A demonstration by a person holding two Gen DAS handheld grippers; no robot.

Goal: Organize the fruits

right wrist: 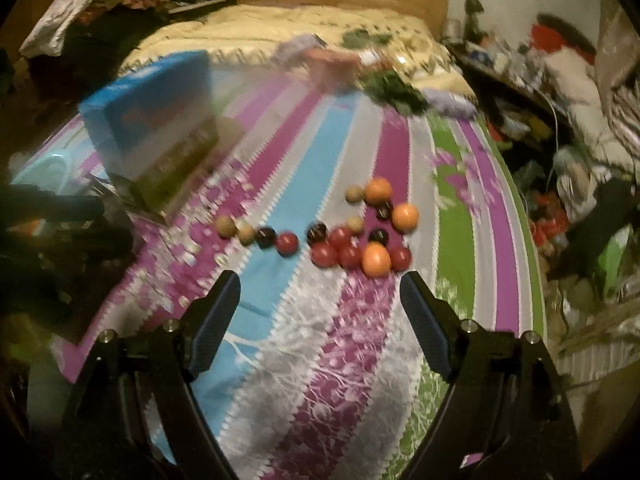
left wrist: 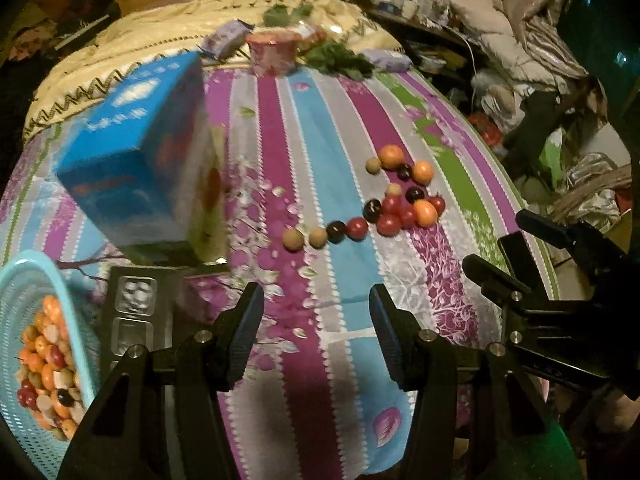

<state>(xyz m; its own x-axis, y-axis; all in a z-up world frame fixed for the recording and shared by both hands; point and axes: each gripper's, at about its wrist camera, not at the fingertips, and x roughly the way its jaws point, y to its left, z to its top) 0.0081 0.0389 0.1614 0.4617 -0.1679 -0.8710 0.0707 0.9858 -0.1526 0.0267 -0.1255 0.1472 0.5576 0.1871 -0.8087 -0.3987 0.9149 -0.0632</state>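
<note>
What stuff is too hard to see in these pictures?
- Blue box: printed words smeared by motion blur, both views.
- Teal basket: cut off by the left wrist view's edge.
- Pink cup: blurred in the right wrist view.
- Clear tray: partly hidden behind the left gripper.

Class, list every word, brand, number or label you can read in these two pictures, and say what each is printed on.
None can be read.
Blue box: white and red print on its faces, too blurred to read.
Red-and-white cup: patterned print, too small to read.
Purple packets: markings too blurred to read.
Fruits and teal basket: no text visible.
</note>
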